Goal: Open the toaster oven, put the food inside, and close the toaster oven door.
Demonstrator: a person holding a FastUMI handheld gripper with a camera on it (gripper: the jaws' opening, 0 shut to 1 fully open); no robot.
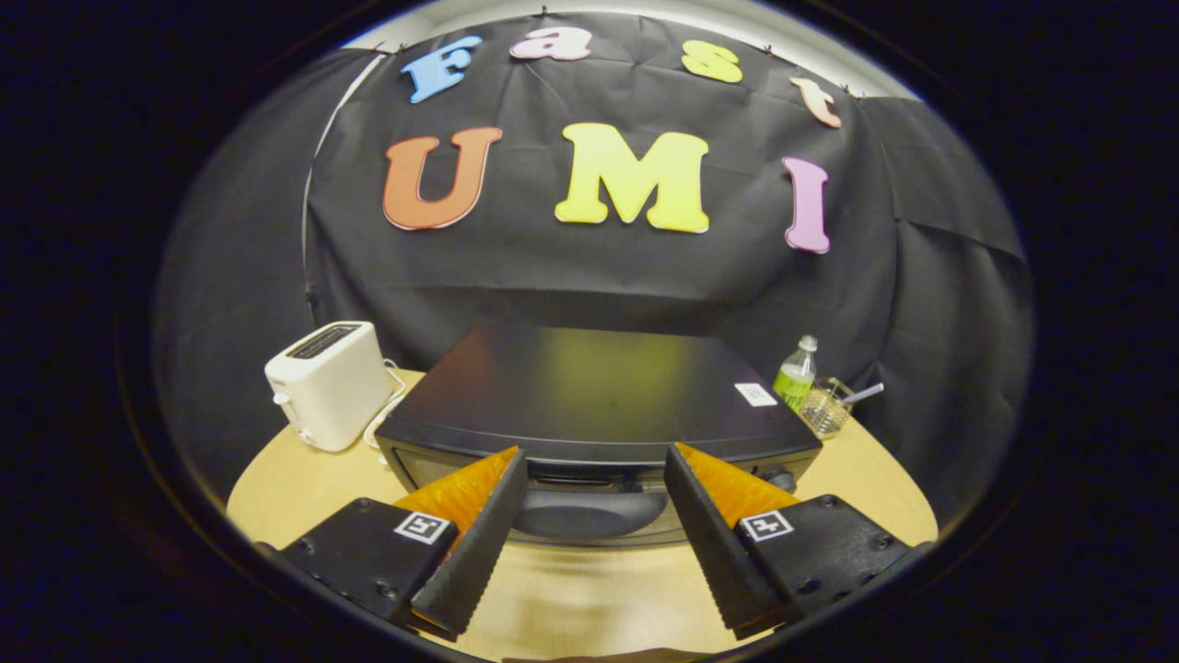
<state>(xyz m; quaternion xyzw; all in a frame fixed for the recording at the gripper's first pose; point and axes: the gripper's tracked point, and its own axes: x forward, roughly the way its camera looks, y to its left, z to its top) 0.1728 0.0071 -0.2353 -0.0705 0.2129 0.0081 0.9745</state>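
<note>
I note my gripper [594, 460] spread wide, fingers holding nothing, with the handle [589, 512] of the shut oven [589, 391] between them on the table [571, 599], a toaster [329, 384] beyond left, a bottle [796, 373] and glass [827, 407] beyond right.

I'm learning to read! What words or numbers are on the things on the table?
None can be read.
White sticker on the toaster oven: too small.
Green label on the bottle: blurred.
Dark panel on the white toaster: too small.
Square markers on the open gripper, door handle between its fingers: patterns, no words.
</note>
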